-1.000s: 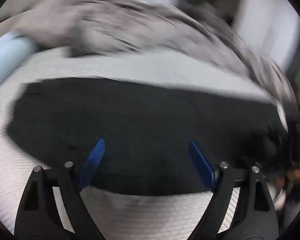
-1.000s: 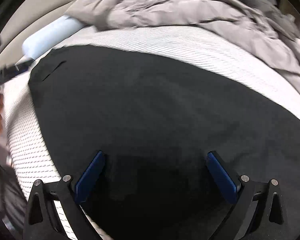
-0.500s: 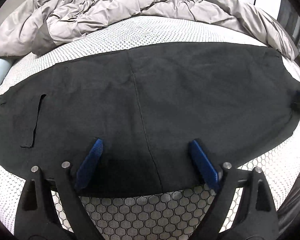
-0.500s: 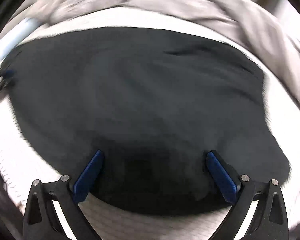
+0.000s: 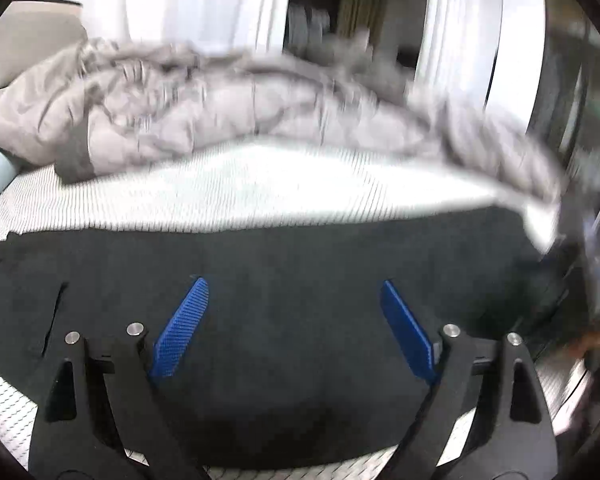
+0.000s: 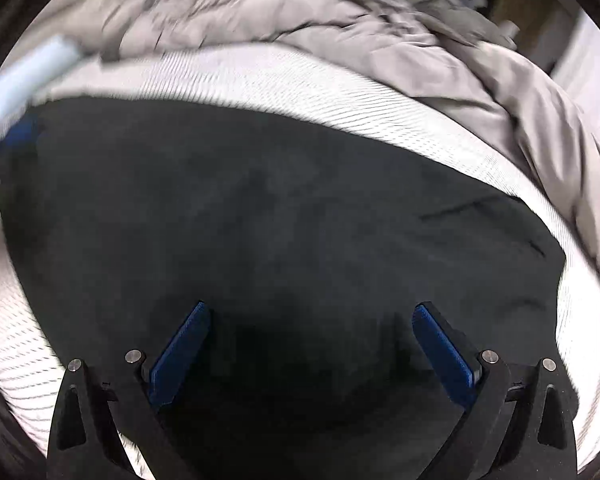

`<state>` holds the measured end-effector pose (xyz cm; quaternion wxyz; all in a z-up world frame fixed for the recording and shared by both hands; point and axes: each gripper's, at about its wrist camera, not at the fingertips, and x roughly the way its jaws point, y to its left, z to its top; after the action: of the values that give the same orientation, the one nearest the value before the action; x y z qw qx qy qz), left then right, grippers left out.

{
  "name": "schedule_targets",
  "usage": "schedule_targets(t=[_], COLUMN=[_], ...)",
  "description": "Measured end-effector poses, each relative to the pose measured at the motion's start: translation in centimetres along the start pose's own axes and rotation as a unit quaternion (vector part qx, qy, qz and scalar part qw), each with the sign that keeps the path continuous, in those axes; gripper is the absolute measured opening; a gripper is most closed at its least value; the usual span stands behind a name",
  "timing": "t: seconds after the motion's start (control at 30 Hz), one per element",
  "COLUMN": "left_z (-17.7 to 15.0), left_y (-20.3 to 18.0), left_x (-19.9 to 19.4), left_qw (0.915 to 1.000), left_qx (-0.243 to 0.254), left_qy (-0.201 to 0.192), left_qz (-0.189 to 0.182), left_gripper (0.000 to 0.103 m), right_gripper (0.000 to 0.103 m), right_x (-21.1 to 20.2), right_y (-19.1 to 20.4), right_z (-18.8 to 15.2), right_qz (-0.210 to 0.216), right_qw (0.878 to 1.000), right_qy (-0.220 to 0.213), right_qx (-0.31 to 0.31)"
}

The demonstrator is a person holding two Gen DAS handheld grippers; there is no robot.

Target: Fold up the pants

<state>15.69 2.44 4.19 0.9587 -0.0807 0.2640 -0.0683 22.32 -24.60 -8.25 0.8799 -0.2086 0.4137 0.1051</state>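
Bed first: white textured mattress, bare along the far side, with a crumpled grey duvet heaped at the back and a pale blue roll at the left edge. Black pants lie spread flat on the mattress in front of the duvet, taking up most of the near half; a slit pocket shows at the left end in the left view. Both views are motion-blurred, so fine edges are hard to read. Left tongs stand wide above the cloth, nothing between the blue pads. Right tongs also wide, empty, over the near part of the pants. Judgement: no grip on the fabric yet, fold not visibly started. Risks: pinching only the top layer so the lower layer stays behind and the fold skews; grabbing unevenly at the two ends so the edges don't line up; dragging the cloth across the rough mattress and bunching it.
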Motion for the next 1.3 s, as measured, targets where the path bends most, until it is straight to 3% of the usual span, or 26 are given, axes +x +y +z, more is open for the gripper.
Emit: schedule_targets(t=[0.07,0.17,0.27,0.4,0.53,0.57,0.67,0.73,0.87,1.0,1.13,1.23,1.3], left_z=[0.7,1.1,1.1,1.1,0.0,-0.1,-0.4,-0.5,-0.4,-1.0,-2.5,-3.4,-4.3], left_y=[0.4,1.1,1.6,1.5,1.2,1.0,0.7,1.1,1.4,-0.8,-3.2,-4.1,-4.2], left_x=[-1.2,-0.2,1.3,1.4,-0.5,-0.7,0.6,1.4,2.0,3.3,4.0,5.2,6.8], left_qw=[0.9990,0.9954,0.9916,0.9918,0.9860,0.9848,0.9757,0.9721,0.9817,0.9953,0.9946,0.9899,0.9833], left_qx=[-0.016,-0.028,-0.043,-0.050,-0.079,-0.078,-0.055,-0.061,-0.080,-0.035,0.034,0.067,0.074], left_qy=[-0.038,-0.024,-0.012,-0.035,-0.091,-0.093,-0.066,-0.047,-0.017,0.051,0.074,0.111,0.152], left_qz=[0.014,0.089,0.122,0.112,0.115,0.125,0.201,0.222,0.172,0.075,0.065,0.057,0.067], left_gripper=[0.094,0.096,0.096,0.096,0.101,0.102,0.102,0.102,0.102,0.102,0.102,0.102,0.102], right_gripper=[0.103,0.103,0.103,0.103,0.103,0.103,0.103,0.103,0.103,0.103,0.103,0.103,0.103], right_x=[-0.2,-0.3,-0.2,-0.3,-1.0,-1.0,-0.7,-0.5,0.0,0.8,0.6,0.2,-0.1], right_y=[0.1,-1.1,-2.7,-2.2,-1.3,-1.3,-1.2,-1.2,-0.7,1.5,0.8,-4.1,-9.1], right_z=[0.0,-0.2,-0.4,0.3,0.7,0.8,1.0,0.8,0.5,0.5,-0.3,-2.3,-4.2], right_qz=[0.001,-0.005,0.005,0.039,0.078,0.082,0.077,0.074,0.069,0.043,0.007,-0.069,-0.127], right_qw=[1.000,0.999,0.996,0.992,0.988,0.987,0.988,0.988,0.988,0.996,0.999,0.994,0.980], right_qy=[-0.005,-0.010,-0.006,-0.019,-0.037,-0.038,-0.033,-0.028,-0.012,0.003,0.003,0.015,0.026], right_qx=[0.002,0.039,0.092,0.121,0.130,0.132,0.132,0.133,0.135,0.076,0.050,0.081,0.152])
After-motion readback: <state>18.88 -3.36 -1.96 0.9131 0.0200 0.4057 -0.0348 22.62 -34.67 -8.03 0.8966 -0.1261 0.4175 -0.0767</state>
